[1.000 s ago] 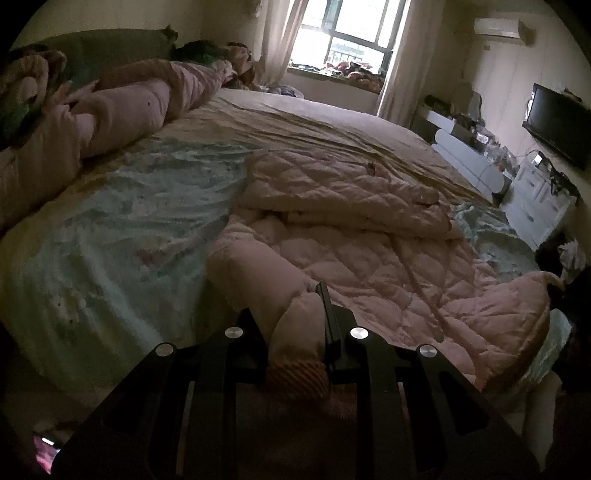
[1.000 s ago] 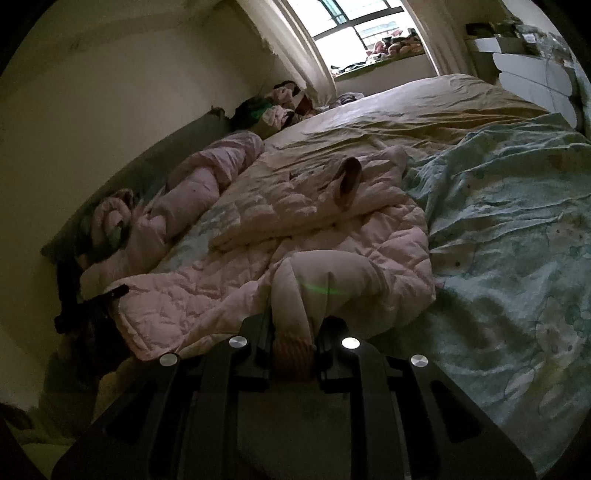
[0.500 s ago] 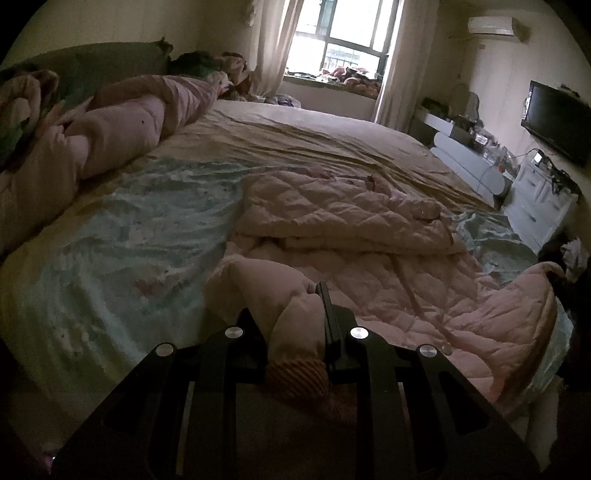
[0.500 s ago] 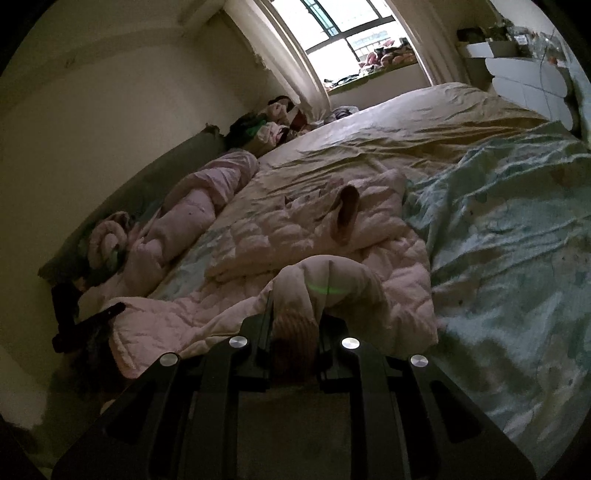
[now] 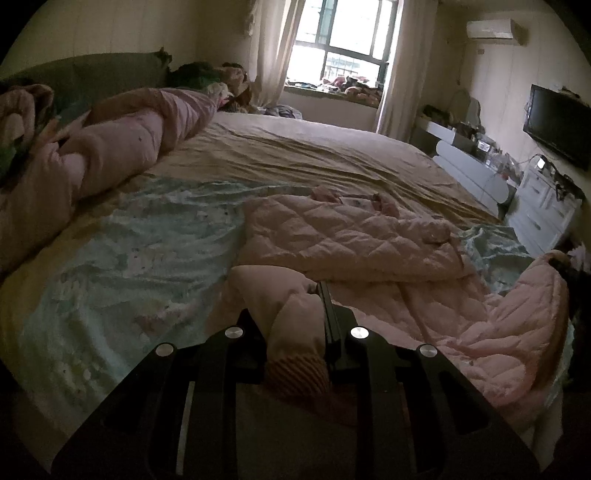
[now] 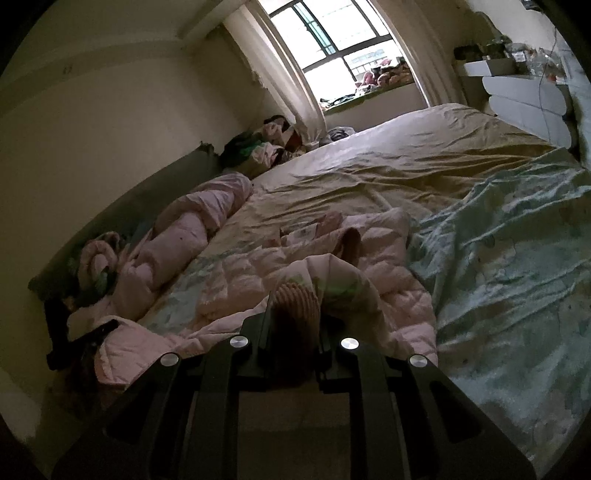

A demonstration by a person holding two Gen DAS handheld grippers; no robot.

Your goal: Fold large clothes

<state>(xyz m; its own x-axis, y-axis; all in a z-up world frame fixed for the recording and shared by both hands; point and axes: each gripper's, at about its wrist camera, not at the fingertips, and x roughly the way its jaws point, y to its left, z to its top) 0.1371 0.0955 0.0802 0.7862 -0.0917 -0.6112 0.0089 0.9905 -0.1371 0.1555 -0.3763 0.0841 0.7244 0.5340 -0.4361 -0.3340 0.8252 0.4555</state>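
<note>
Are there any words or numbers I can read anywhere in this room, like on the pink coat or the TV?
No readable words or numbers anywhere.
Pink coat: a small white tag near its collar, print too blurred to read.
TV: screen dark, no brand visible.
Air conditioner: no readable label.
Left gripper and right gripper: no markings seen.

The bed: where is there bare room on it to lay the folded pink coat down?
Free: the tan sheet between the pink coat and the window, and the teal sheet left of the coat. Crowded: the headboard side, where a rolled pink quilt lies, and the foot edge under the coat.
</note>
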